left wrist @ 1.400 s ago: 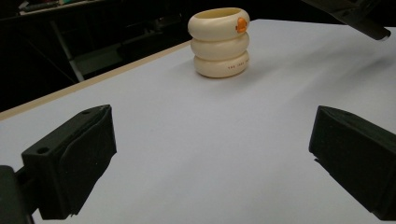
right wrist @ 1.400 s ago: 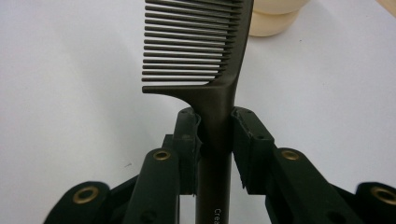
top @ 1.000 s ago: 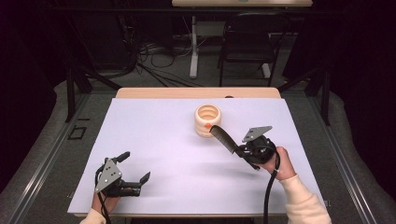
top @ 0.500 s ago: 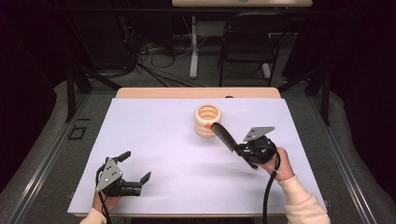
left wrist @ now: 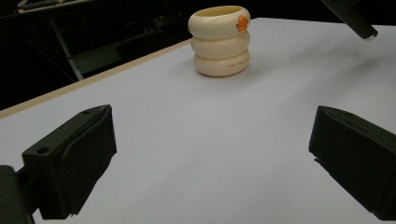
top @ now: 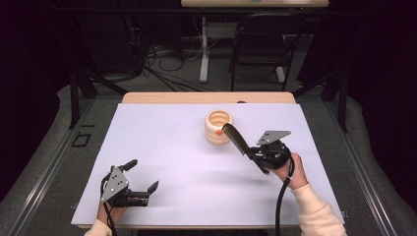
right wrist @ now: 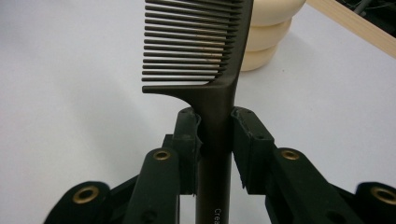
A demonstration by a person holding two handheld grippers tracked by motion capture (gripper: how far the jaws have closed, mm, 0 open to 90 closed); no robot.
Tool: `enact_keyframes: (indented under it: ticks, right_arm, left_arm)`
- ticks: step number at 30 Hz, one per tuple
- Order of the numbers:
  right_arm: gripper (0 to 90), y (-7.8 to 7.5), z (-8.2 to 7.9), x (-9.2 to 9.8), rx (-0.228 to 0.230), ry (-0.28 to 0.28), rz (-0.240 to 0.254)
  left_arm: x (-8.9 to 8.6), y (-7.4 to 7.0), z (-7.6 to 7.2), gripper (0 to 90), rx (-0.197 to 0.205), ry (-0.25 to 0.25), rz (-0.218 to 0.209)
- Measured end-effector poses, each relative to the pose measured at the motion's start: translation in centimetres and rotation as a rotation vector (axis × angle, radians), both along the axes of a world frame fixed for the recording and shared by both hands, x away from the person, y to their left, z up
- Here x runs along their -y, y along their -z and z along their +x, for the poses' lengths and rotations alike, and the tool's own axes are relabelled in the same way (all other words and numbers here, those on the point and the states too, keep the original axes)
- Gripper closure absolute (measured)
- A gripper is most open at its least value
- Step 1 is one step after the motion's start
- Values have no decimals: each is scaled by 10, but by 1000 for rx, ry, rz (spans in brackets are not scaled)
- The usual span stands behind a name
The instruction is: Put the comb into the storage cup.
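Note:
A cream ribbed cup (top: 218, 127) shaped like three stacked rings, with an orange sticker, stands upright on the white table (top: 162, 142); it also shows as the cup (left wrist: 220, 40) and the cup (right wrist: 273, 32). My right gripper (top: 252, 151) is shut on the handle of a black comb (top: 235, 138), held above the table and pointing toward the cup. In the right gripper view the comb (right wrist: 205, 60) rises between the jaws, teeth to the left, its far end overlapping the cup. My left gripper (top: 142, 176) rests open near the front left, nothing between its fingers (left wrist: 70, 161).
The white sheet covers most of the wooden table (top: 206, 98). A chair (top: 260, 49), table legs and cables stand on the dark floor behind. The comb's tip (left wrist: 355, 21) shows at the upper right of the left gripper view.
The comb in my right gripper has shifted slightly up and right toward the cup. My left gripper has stayed where it was.

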State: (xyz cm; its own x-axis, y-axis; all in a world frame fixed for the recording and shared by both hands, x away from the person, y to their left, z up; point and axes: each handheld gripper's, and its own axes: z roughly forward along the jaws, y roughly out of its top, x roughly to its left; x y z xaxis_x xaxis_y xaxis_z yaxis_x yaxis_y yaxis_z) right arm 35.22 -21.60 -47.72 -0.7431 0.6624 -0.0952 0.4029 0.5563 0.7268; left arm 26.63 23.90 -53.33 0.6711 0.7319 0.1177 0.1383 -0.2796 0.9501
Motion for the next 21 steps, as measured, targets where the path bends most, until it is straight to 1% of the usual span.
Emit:
enact_keyframes:
  ticks: [6, 11, 17, 21]
  right_arm:
    - [721, -2, 4, -2, 12, 9, 21]
    - [721, -3, 6, -5, 22, 18, 29]
    - [721, -4, 11, -10, 22, 18, 29]
    - [722, -5, 15, -13, 30, 19, 31]
  left_arm:
    - [0, 0, 0, 7, 1, -2, 1]
    - [0, 0, -1, 7, 1, -5, 2]
    - [-1, 0, 0, 7, 2, -6, 2]
    - [-1, 0, 0, 7, 0, -9, -1]
